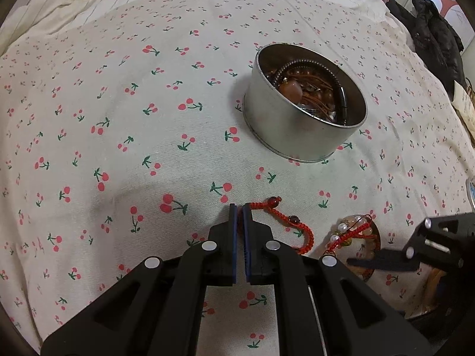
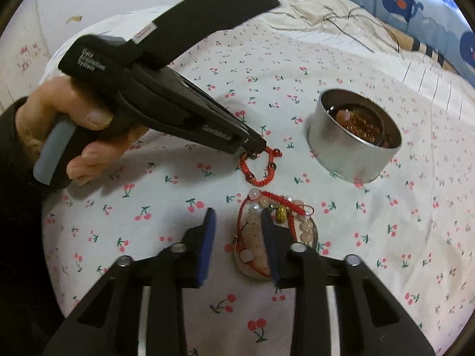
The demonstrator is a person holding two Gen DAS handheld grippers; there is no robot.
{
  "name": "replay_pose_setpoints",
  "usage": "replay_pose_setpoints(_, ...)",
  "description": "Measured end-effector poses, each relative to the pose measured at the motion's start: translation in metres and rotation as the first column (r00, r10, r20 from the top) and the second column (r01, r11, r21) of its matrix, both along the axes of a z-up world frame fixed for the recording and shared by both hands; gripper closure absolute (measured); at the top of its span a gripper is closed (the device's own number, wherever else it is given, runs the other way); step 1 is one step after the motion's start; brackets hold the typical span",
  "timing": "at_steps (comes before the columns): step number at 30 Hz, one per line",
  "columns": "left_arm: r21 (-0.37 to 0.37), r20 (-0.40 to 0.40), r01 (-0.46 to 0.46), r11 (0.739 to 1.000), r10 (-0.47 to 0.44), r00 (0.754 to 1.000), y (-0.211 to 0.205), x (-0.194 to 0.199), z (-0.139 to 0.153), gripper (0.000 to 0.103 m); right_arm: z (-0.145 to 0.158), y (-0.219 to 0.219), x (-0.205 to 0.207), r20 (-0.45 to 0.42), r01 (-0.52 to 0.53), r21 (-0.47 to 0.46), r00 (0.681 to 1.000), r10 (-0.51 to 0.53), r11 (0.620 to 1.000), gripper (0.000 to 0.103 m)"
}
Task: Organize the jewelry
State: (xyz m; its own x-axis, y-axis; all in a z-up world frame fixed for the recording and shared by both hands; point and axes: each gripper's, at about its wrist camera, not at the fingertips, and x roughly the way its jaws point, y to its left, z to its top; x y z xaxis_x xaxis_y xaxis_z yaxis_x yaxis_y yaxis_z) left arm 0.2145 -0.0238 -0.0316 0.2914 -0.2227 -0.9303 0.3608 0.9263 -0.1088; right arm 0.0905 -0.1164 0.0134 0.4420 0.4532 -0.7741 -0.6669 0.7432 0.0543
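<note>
Writing: the left gripper (image 2: 261,147) carried white lettering on its body, partly legible as "Data Acquisition System"; a second mark nearer its tip was too blurred to read. No label showed on the tin (image 1: 299,124).

Left jaws stood all but closed, the blue pads nearly meeting. Their tips met one end of the red cord bracelet (image 2: 261,167), which lay on the cherry-print sheet (image 1: 118,103). From the right wrist view the cord appeared pinched at the tips; a firm grip could not be confirmed.

The right gripper (image 2: 237,231) had its jaws partly open and had just been closing. They straddled a pile of bead bracelets (image 2: 252,222) lying on a clear round dish (image 2: 313,234); the right-hand pad overlapped the beads, the other stood clear.

The tin stood beyond both, holding amber beads and a dark bangle.

A hand (image 2: 74,118) held the left gripper's handle.
</note>
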Motion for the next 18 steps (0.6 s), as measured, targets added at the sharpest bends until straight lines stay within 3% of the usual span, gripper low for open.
replay_pose_setpoints(6,0.0,0.0,-0.002,1.0,0.002,1.0,0.0,-0.002,0.0,0.099,-0.009,0.0,0.004,-0.045,0.007,-0.013,0.999,-0.008,1.0,0.075)
replay_pose_setpoints(11,-0.004,-0.003,-0.003,1.0,0.003,1.0,0.002,-0.001,-0.001,0.098,0.003,-0.006,0.003,-0.049,0.002,0.061,0.999,0.0,0.998,0.076)
replay_pose_setpoints(14,-0.001,0.0,-0.001,1.0,0.001,1.0,0.001,-0.001,-0.001,0.098,-0.009,-0.002,0.006,-0.077,0.009,0.013,0.997,-0.008,1.0,0.076)
replay_pose_setpoints(18,0.004,0.003,0.0,1.0,0.0,1.0,0.001,-0.002,-0.001,0.098,-0.013,-0.002,0.013,-0.11,0.029,0.038,0.994,-0.024,0.999,0.077)
